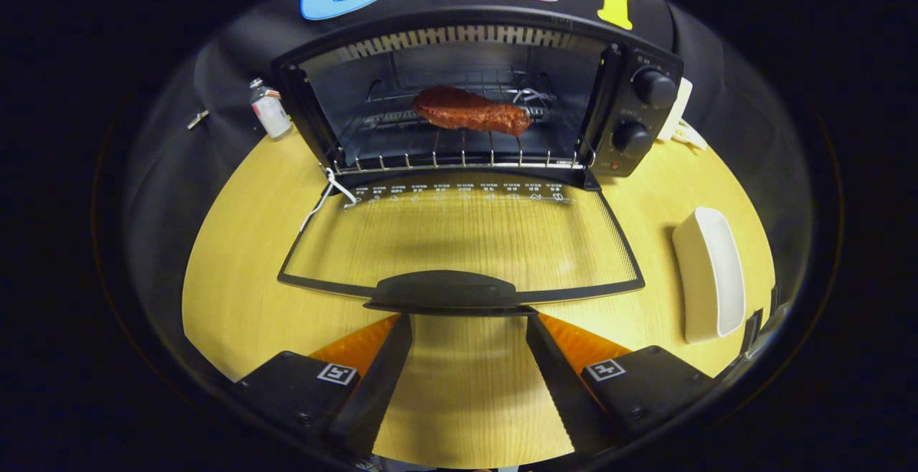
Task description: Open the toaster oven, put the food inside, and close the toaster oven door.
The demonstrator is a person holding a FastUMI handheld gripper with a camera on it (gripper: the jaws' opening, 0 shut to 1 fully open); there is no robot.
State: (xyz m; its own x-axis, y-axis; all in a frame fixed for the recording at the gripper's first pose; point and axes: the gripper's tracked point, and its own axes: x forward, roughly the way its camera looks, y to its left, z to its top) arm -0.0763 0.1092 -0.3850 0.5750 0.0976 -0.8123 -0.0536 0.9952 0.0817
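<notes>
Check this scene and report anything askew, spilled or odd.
Nothing stands out. The meat lies on the rack inside the toaster oven; its door is folded down flat. The open claw sits at the door handle, gripping nothing.

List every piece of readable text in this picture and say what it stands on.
Nothing can be quoted.
Oven door: a printed row along its hinge edge, too blurred.
Control panel: marks around two knobs, too small.
Small bottle: label unreadable.
Gripper, open: square coded tags, no words.
</notes>
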